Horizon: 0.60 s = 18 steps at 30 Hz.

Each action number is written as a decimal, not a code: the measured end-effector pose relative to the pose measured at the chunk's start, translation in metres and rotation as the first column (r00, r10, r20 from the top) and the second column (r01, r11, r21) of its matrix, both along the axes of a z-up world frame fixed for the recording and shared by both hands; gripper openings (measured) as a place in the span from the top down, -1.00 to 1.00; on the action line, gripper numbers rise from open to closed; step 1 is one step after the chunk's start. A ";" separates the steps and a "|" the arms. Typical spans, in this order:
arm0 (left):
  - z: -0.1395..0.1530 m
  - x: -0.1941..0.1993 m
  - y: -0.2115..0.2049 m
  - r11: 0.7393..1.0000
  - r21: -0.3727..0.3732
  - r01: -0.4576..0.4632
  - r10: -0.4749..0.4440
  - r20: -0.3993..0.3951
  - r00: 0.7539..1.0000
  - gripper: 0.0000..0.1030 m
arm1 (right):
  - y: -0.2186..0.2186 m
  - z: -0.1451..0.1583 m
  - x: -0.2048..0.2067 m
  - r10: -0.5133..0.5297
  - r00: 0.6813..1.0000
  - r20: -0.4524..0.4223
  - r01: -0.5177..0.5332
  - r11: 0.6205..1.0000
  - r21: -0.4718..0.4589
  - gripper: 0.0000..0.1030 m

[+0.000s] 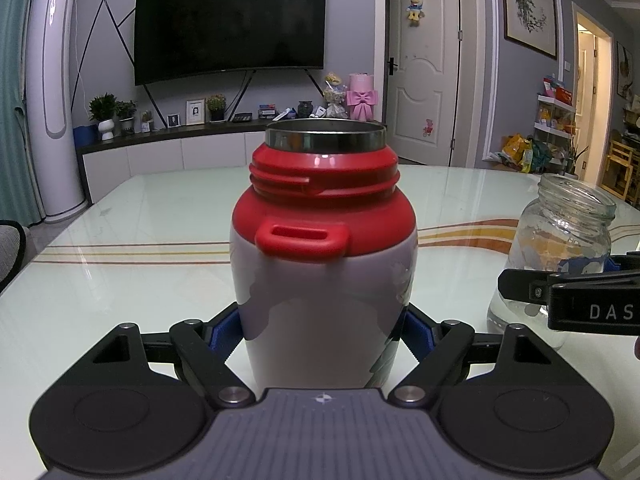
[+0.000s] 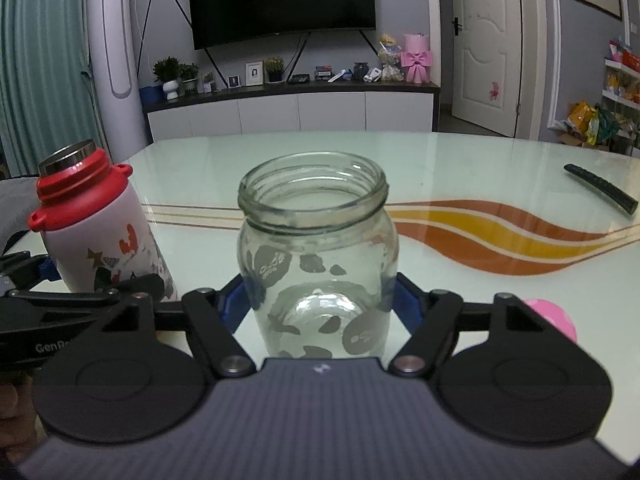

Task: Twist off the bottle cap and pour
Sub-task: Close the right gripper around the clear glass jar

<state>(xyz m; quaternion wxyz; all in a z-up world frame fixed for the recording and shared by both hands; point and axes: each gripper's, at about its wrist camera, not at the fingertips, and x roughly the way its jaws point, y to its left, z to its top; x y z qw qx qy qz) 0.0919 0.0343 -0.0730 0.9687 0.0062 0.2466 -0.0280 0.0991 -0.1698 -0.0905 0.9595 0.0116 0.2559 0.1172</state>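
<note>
A white bottle [image 1: 320, 280] with a red shoulder and an open steel mouth, no cap on it, stands upright on the table. My left gripper [image 1: 320, 336] is shut on its lower body. It also shows at the left in the right wrist view [image 2: 100, 236]. A clear glass jar [image 2: 318, 256] with grey spots stands upright with water low inside. My right gripper [image 2: 320, 304] is shut on its lower half. The jar shows at the right in the left wrist view [image 1: 560, 248]. A pink object [image 2: 552, 316], possibly the cap, lies behind the right gripper's right arm.
The glass-topped table [image 2: 460, 168] has orange and yellow stripes. A black remote [image 2: 602, 188] lies at its far right. Beyond the table are a TV cabinet, a TV, a tall white air conditioner and a white door.
</note>
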 end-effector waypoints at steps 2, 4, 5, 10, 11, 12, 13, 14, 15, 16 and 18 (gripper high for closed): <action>-0.001 -0.001 -0.001 1.000 0.000 0.000 0.000 0.000 1.000 -0.61 | -0.001 -0.001 0.000 -0.002 1.000 -0.002 0.002 1.000 -0.003 -0.57; -0.001 -0.002 -0.002 1.000 0.001 -0.001 0.001 0.000 1.000 -0.61 | -0.002 -0.002 -0.001 -0.004 1.000 -0.005 0.004 1.000 -0.006 -0.57; -0.002 -0.002 -0.002 1.000 0.001 -0.001 0.001 0.000 1.000 -0.61 | -0.003 -0.002 -0.001 -0.005 1.000 -0.006 0.005 1.000 -0.008 -0.57; -0.003 -0.001 0.001 1.000 0.001 0.001 -0.001 0.001 1.000 -0.61 | -0.006 -0.005 -0.001 -0.010 1.000 -0.012 0.010 1.000 -0.015 -0.53; -0.003 -0.001 0.002 1.000 0.001 0.001 -0.001 0.001 1.000 -0.61 | -0.007 -0.005 -0.002 -0.011 1.000 -0.014 0.011 1.000 -0.017 -0.51; -0.003 -0.001 0.002 1.000 0.001 0.001 -0.001 0.001 1.000 -0.61 | -0.001 -0.006 0.000 -0.010 1.000 -0.014 0.010 1.000 -0.018 -0.50; -0.003 -0.001 0.002 1.000 0.001 0.001 -0.001 0.000 1.000 -0.61 | 0.004 -0.006 0.001 -0.009 1.000 -0.015 0.009 1.000 -0.019 -0.49; -0.003 -0.001 0.002 1.000 0.001 0.001 -0.001 0.000 1.000 -0.61 | 0.005 -0.006 0.002 -0.004 1.000 -0.014 0.003 1.000 -0.017 -0.45; -0.003 -0.001 0.002 1.000 0.001 0.001 -0.001 0.001 1.000 -0.61 | 0.005 -0.005 0.001 0.004 1.000 -0.014 -0.004 1.000 -0.016 -0.39; -0.003 -0.001 0.003 1.000 0.002 0.001 -0.001 0.001 1.000 -0.61 | 0.006 -0.005 0.001 0.004 1.000 -0.012 -0.004 1.000 -0.022 -0.39; -0.003 -0.002 0.002 1.000 0.001 0.001 -0.001 0.001 1.000 -0.61 | 0.007 -0.005 0.000 0.003 1.000 -0.009 -0.003 1.000 -0.026 -0.38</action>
